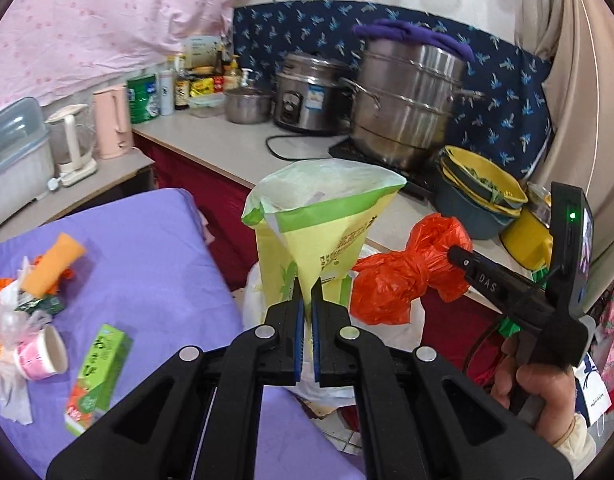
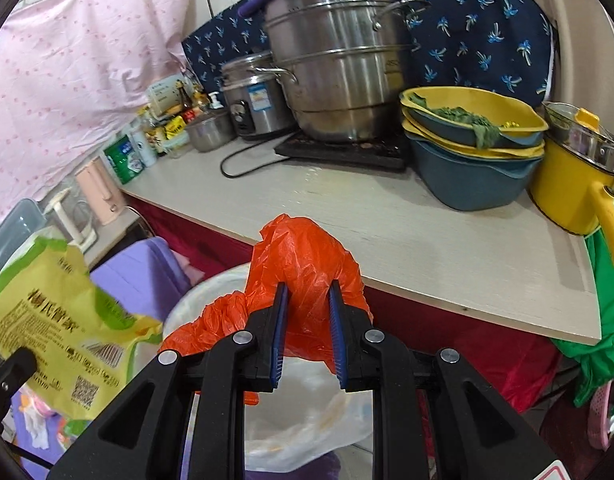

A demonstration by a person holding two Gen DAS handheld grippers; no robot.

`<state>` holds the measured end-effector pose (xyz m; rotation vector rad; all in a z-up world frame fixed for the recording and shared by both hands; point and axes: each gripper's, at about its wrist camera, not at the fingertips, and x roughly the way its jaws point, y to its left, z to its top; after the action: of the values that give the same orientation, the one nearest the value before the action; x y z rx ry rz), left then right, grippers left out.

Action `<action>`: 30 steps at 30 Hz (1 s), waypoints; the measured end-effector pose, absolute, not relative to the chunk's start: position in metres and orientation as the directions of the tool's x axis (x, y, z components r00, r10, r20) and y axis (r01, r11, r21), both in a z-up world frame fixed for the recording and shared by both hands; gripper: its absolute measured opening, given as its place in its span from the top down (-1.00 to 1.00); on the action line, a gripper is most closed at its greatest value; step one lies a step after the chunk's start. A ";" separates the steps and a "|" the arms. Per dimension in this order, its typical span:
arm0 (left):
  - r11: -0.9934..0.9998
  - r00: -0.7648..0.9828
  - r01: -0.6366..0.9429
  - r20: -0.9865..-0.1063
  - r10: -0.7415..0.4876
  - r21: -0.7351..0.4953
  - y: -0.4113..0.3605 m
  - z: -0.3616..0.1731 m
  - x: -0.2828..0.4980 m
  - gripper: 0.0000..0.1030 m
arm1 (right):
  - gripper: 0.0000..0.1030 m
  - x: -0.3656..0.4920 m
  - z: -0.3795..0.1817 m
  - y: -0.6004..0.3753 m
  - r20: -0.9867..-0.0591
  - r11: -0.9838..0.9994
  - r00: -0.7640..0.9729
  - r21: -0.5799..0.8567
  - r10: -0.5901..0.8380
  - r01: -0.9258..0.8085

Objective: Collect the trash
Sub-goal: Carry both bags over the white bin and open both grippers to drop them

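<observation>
Trash in both tongs: left tongs (image 1: 306, 292) pinch yellow packet (image 1: 327, 236), right tongs (image 2: 307, 300) clamp orange bag (image 2: 307, 256), over white bin (image 2: 307, 420) at six o'clock; I loosen only once centred.

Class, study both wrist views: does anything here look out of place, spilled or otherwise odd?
Yes. Litter lies scattered on the purple sheet: a paper cup tipped on its side, a green carton lying flat, an orange tube and crumpled wrappers. On the counter, green scraps hang over the yellow bowl's rim.
</observation>
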<state>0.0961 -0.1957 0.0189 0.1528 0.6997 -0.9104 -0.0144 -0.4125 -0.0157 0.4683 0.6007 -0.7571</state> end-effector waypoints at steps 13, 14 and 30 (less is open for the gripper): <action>0.576 0.309 0.793 -0.684 -0.661 -0.197 -0.246 -0.033 0.107 0.89 | 0.64 -0.026 -0.048 -0.425 -0.691 0.608 0.537 0.176 -0.483 0.774; 0.580 0.310 0.790 -0.687 -0.657 -0.199 -0.246 -0.034 0.108 0.88 | 0.64 -0.025 -0.049 -0.425 -0.693 0.611 0.537 0.175 -0.481 0.772; 0.649 0.376 0.729 -0.665 -0.645 -0.217 -0.222 -0.017 0.128 -0.12 | 0.38 -0.009 -0.033 -0.412 -0.674 0.650 0.582 0.195 -0.455 0.734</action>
<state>0.1281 -0.2216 -0.0166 0.1192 0.7933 -0.8821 -0.0089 -0.4116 -0.0335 0.4919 0.6270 -0.7280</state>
